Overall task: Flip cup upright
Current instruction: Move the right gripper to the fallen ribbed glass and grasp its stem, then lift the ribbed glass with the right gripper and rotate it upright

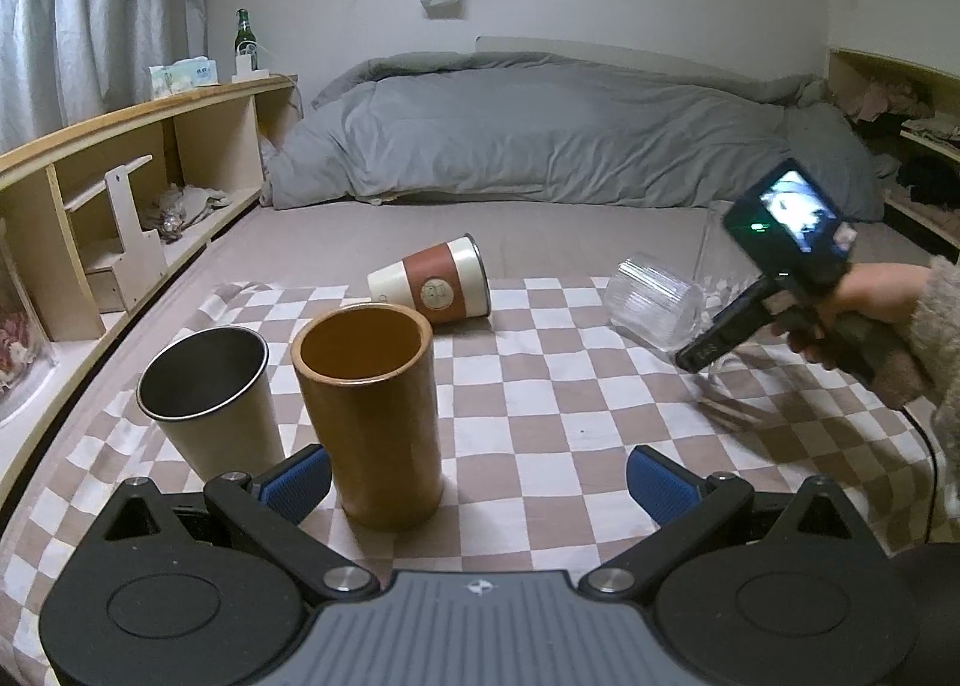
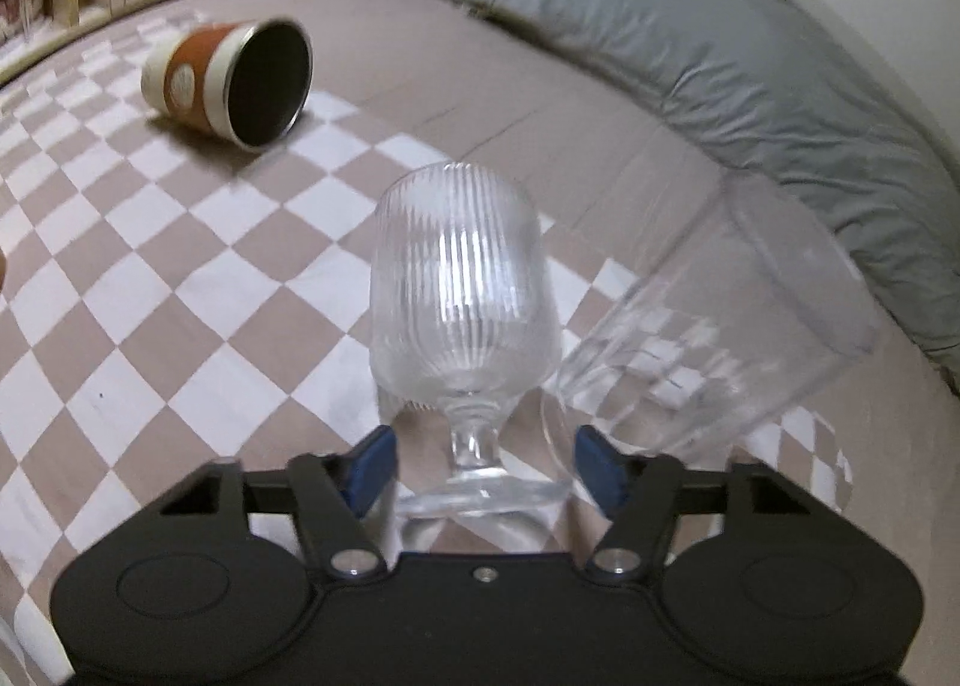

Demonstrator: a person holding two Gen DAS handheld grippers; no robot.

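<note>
Ribbed clear stemmed glass (image 2: 459,290) lies tilted on the checkered brown-and-white cloth (image 2: 180,278), its foot between the spread fingers of the right gripper (image 2: 483,467), not yet clamped. Better to close on the stem, then rotate slowly. Left gripper (image 1: 477,482) hangs unclenched, holding nothing. Contact is hard to judge through the glass.

1. Checked in tan and white: cloth (image 1: 540,386).
2. Clear, ribbed with fine vertical lines: goblet (image 2: 459,278).
3. Cream banded in rust-red, dark inside: fallen cup (image 1: 435,285).
4. Ochre brown: tall cup (image 1: 372,416).
5. Steel grey: tumbler (image 1: 210,386).
6. Grey: duvet (image 1: 540,134).
7. Blue on black: gripper pads (image 1: 300,482).
</note>
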